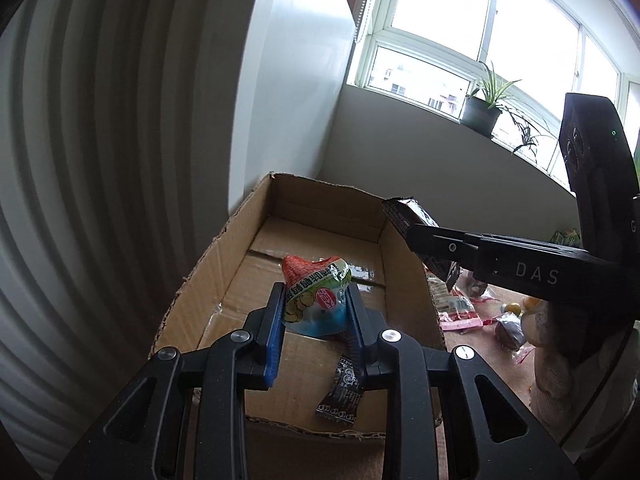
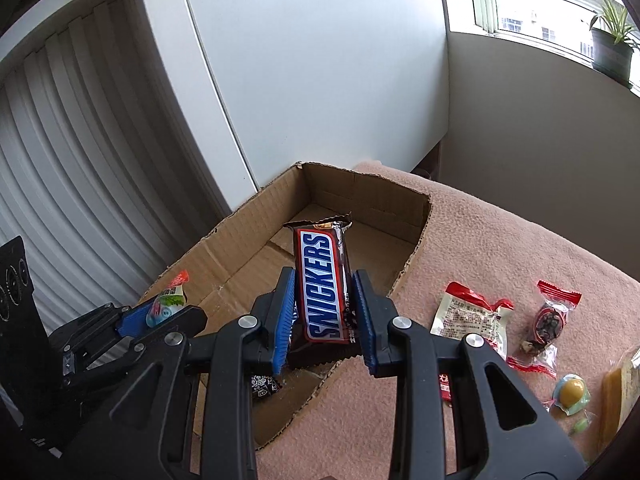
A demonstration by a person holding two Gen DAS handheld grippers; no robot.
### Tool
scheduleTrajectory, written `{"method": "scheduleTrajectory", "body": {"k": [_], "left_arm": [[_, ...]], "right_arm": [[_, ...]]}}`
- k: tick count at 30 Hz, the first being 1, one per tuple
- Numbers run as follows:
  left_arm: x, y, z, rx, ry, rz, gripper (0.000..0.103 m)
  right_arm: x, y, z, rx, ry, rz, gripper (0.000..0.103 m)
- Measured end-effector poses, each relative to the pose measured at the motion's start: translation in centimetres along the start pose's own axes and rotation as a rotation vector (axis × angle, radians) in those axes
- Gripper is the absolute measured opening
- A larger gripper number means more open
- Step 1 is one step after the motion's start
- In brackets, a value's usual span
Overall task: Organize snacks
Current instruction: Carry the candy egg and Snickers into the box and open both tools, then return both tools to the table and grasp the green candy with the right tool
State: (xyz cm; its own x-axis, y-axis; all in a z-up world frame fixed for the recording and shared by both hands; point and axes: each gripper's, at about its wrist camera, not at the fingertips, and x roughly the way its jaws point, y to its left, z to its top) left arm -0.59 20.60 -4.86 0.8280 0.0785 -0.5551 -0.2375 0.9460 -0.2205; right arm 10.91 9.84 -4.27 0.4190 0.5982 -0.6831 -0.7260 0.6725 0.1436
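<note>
An open cardboard box (image 1: 208, 276) (image 2: 236, 232) stands on a pink cloth. My left gripper (image 1: 316, 304) is shut on a jelly cup snack (image 1: 316, 300) with a red, green and blue wrapper and holds it over the box; it also shows in the right wrist view (image 2: 166, 304). My right gripper (image 2: 324, 304) is shut on a Snickers bar (image 2: 322, 284) and holds it upright above the box's near right part. The bar (image 1: 408, 216) also shows at the right in the left wrist view. A small dark wrapped candy (image 1: 340, 396) (image 2: 262, 386) lies on the box floor.
Several loose snacks lie on the pink cloth (image 2: 500, 240) right of the box: a red-and-white packet (image 2: 472, 316), a red-ended clear packet (image 2: 548, 316), a blue-yellow jelly cup (image 2: 570, 394). White walls and a radiator stand behind. Potted plants (image 1: 484, 108) sit on the windowsill.
</note>
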Motion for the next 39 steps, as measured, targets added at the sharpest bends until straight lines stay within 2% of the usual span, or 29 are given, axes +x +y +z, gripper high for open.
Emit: {"method": "scheduleTrajectory", "body": {"k": [4,6,7,9,11,25,31,39], "left_arm": [[0.4,0.9,0.0,-0.016,0.011,0.011,0.028],[0.4,1.1,0.0,-0.025,0.01,0.015,0.032],[0.3,1.3,0.1,-0.032,0.004,0.016,0.036],[0.2,1.6,0.1,-0.043,-0.003,0.025,0.044],[0.1,1.9,0.1,-0.048,-0.004,0.019,0.057],[-0.3,0.9,0.3,-0.028,-0.013,0.009,0.057],[-0.5,-0.6,0.4,-0.015,-0.017,-0.018,0.057],[-0.6,-3.9,0.7,0.016,-0.022,-0.063,0.057]], "right_arm": [[1.4,0.0,0.3,0.007,0.011,-0.008,0.03],[1.7,0.0,0.5,0.017,-0.002,-0.008,0.031],[1.7,-0.1,0.6,0.022,-0.005,-0.009,0.036],[1.4,-0.2,0.6,0.037,-0.032,-0.009,0.074],[0.8,-0.4,0.7,0.051,-0.056,-0.013,0.079],[-2.2,-2.0,0.3,0.057,-0.068,-0.046,0.08],[-4.4,-3.7,-1.0,0.044,-0.048,-0.064,0.08],[-9.4,-7.5,-4.0,0.081,-0.052,-0.096,0.08]]}}
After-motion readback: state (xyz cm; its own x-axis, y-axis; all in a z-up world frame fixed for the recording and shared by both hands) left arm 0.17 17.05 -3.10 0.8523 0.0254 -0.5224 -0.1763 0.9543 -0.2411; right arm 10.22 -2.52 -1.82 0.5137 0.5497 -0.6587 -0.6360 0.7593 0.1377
